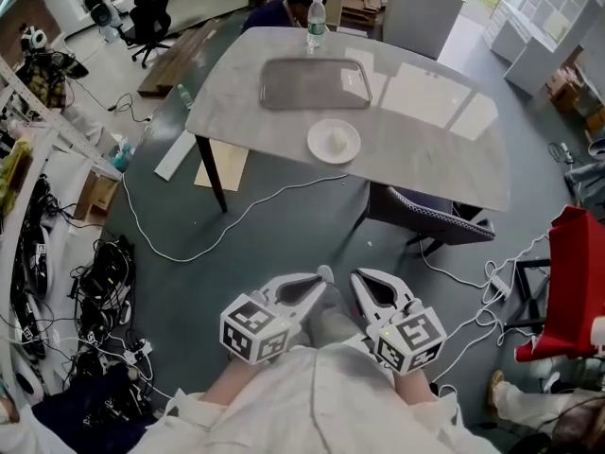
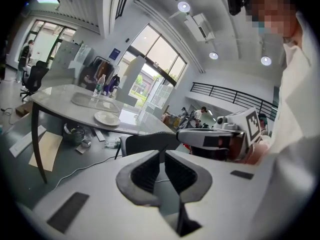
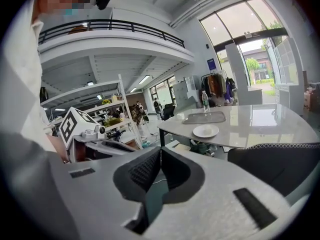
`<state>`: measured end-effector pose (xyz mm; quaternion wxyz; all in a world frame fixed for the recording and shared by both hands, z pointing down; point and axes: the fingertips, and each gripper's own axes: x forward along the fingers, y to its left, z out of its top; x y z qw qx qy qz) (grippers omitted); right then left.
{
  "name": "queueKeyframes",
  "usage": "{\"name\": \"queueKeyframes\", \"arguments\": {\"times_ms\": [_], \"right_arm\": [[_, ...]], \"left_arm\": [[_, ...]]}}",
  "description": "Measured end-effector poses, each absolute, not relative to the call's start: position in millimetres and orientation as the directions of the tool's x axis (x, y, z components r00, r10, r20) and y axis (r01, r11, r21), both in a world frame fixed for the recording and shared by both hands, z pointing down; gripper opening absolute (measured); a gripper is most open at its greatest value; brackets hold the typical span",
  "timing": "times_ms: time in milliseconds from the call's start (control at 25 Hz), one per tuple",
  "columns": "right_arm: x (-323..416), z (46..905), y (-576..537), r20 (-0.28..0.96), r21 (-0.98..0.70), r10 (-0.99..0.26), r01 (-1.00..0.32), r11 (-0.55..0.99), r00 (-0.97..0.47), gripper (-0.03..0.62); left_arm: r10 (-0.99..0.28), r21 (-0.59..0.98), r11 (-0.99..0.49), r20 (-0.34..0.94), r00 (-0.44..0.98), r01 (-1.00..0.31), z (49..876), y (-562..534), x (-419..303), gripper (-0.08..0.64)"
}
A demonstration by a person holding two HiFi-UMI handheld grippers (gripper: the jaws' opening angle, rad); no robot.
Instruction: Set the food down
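A white plate (image 1: 319,148) with a small pale lump of food (image 1: 337,138) on it lies near the front edge of the grey marble table (image 1: 425,130). The same plate (image 2: 107,117) (image 3: 206,130) shows far off in both gripper views. My left gripper (image 1: 324,273) (image 2: 162,151) and right gripper (image 1: 357,277) (image 3: 160,149) hang side by side close to my body, well short of the table. Both point toward the table. Each pair of jaws meets at the tips with nothing between them.
A metal tray (image 1: 269,83) and a water bottle (image 1: 316,25) stand farther back on the table. A dark chair (image 1: 435,220) is tucked under the near edge. Cables (image 1: 189,244) trail over the floor, clutter and shelving fill the left, and a red object (image 1: 577,282) stands at the right.
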<state>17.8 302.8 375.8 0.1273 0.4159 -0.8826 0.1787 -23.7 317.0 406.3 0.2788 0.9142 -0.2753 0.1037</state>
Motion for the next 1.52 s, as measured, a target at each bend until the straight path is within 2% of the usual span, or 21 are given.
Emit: {"name": "queueKeyframes", "arguments": {"times_ms": [720, 1160, 1520], "right_arm": [[77.1, 352.7, 105.2, 0.347, -0.175, -0.660, -0.738, 0.652, -0.666, 0.003], [64.3, 359.8, 89.7, 0.359, -0.187, -0.601, -0.686, 0.703, -0.714, 0.003], [55.5, 362.1, 75.9, 0.362, -0.203, -0.611, -0.699, 0.686, -0.705, 0.003]], "left_arm": [[-0.511, 0.444, -0.662, 0.322, 0.797, -0.604, 388.7, 125.2, 34.1, 0.041], [-0.526, 0.454, -0.636, 0.336, 0.781, -0.624, 392.9, 111.4, 36.8, 0.041], [-0.505, 0.460, -0.637, 0.357, 0.786, -0.618, 396.2, 96.1, 24.4, 0.041]]}}
